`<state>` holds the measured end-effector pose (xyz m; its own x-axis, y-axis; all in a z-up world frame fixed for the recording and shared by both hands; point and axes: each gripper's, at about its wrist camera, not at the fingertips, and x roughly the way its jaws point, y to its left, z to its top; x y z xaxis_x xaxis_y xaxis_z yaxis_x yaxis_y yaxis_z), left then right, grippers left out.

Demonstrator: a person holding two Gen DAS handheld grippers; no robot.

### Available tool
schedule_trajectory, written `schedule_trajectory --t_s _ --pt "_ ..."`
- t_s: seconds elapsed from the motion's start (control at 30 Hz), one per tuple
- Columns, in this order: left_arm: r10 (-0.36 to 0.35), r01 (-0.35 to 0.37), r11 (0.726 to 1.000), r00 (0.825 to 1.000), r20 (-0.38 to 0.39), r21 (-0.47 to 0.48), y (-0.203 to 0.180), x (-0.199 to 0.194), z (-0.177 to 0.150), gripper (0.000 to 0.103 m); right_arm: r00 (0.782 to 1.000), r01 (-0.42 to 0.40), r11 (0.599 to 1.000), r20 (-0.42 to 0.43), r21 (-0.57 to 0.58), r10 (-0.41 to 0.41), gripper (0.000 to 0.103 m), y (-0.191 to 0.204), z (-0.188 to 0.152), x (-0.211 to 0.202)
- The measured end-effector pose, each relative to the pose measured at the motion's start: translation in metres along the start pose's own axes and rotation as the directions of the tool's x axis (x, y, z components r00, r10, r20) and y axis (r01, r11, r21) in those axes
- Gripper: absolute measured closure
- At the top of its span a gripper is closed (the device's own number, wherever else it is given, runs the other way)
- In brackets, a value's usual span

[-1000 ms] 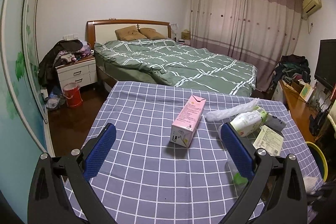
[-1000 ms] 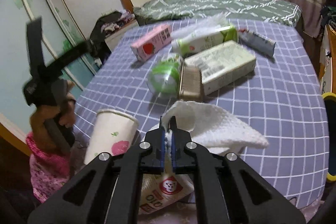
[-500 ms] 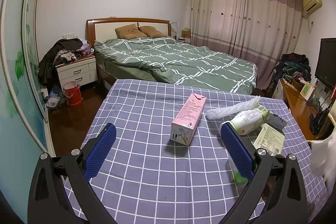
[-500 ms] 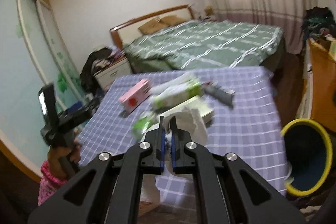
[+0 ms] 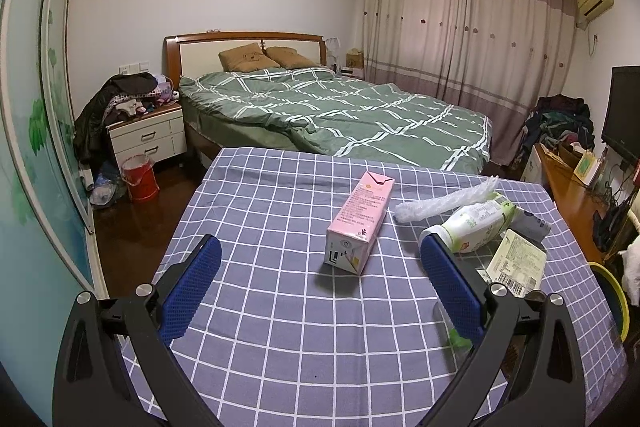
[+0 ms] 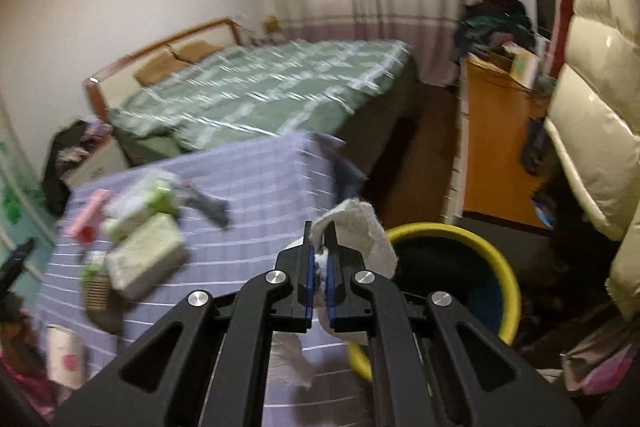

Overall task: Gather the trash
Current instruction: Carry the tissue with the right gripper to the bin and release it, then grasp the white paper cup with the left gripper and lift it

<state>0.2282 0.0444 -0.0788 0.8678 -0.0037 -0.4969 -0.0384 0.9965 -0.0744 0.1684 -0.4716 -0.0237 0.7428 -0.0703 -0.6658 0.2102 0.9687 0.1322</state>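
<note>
**Tissue over the bin's edge, not yet safe**

The right claw was pressed together on a crumpled white tissue, which hung just above the near rim of the yellow-rimmed bin standing beside the worktop. The tissue looked soft, limp and rumpled, one flap trailing below the jaws. I judged that letting go there could drop it on the rim or the floor, since it hung over the bin's edge and not its middle; the trailing flap might also cling to the pads. Farther from the bin, the left claw stood spread and empty over the checked cloth, short of the pink carton.
</note>
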Motion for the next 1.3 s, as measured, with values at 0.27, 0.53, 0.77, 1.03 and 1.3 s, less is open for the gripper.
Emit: schedule_trajectory --t_s 0.27,0.53,0.77,1.03,1.3 --pt "0.003 -0.003 1.0 1.0 -0.018 0.015 -0.005 0.006 0.0 0.005 0.972 0.145 0.988 -0.191 0.044 -0.134 0.095 -0.048 -0.016 0.08" --pt "-0.001 0.002 1.0 1.0 -0.026 0.023 -0.006 0.008 -0.001 0.005 0.943 0.21 0.976 -0.278 0.063 -0.184 0.072 -0.07 -0.034 0.104" --pt "-0.002 0.003 1.0 1.0 -0.027 0.024 -0.007 0.008 -0.001 0.005 0.985 0.134 0.986 -0.126 0.102 -0.12 0.065 -0.053 -0.034 0.062" --pt "-0.003 0.004 1.0 1.0 -0.029 0.031 -0.011 0.01 -0.002 0.005 0.995 0.034 0.998 0.096 0.059 -0.039 0.052 0.017 -0.067 0.013" --pt "-0.03 0.031 0.999 0.999 -0.033 0.012 -0.017 -0.021 -0.004 0.005 0.977 0.053 0.998 0.204 0.043 -0.061 0.052 0.036 -0.082 -0.004"
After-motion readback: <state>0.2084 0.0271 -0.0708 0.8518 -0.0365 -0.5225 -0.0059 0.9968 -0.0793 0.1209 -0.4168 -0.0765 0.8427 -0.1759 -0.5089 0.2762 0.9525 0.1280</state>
